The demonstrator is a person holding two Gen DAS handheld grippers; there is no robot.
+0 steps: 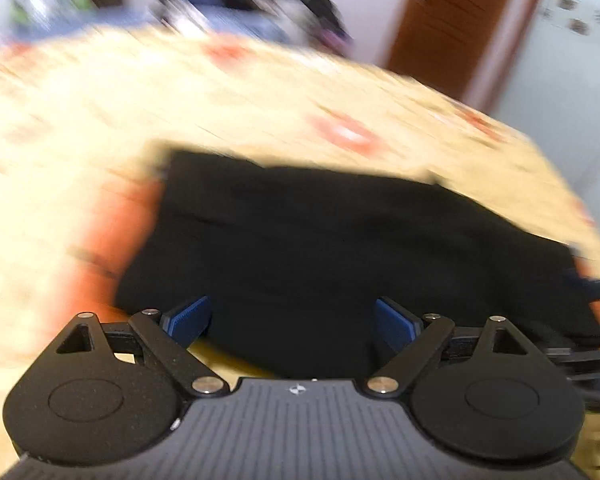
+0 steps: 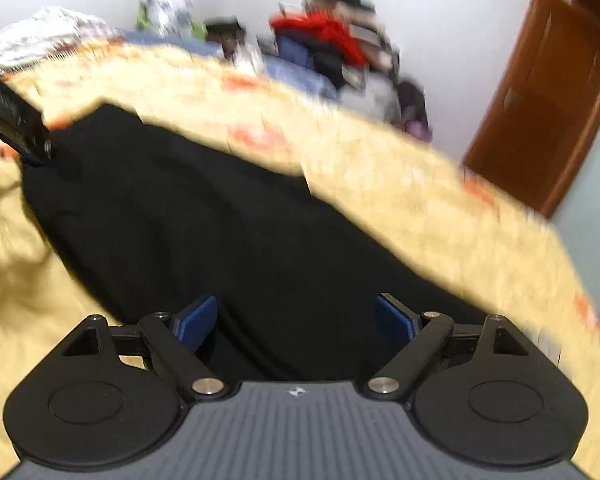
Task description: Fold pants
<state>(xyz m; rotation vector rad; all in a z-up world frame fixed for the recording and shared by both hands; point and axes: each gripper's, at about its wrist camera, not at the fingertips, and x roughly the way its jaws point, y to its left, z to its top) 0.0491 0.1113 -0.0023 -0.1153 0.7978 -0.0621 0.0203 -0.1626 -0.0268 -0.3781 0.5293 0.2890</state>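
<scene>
Nearest in the left wrist view, the left gripper (image 1: pixel 292 322) has its two blue ribbed pads (image 1: pixel 190 318) spread wide apart, and nothing is pressed between them; only the near edge of the black folded pants (image 1: pixel 340 248) shows in the gap below. The right gripper (image 2: pixel 296 322) is the same in its own view: the blue pads (image 2: pixel 198 320) stand far apart and hold nothing, with black cloth under the gap. The pants lie flat on the pale yellow bedspread with orange flower marks (image 1: pixel 260 92), as a broad dark shape that is folded over. In the right wrist view, the black body of the other gripper (image 2: pixel 12 120) shows at the far left corner of the pants; I cannot tell if it touches them. Further back, a blurred pile of red, blue and dark clothes (image 2: pixel 332 44) rests against the white wall (image 2: pixel 460 20), and a brown wooden door (image 2: pixel 548 92) stands at the right.
</scene>
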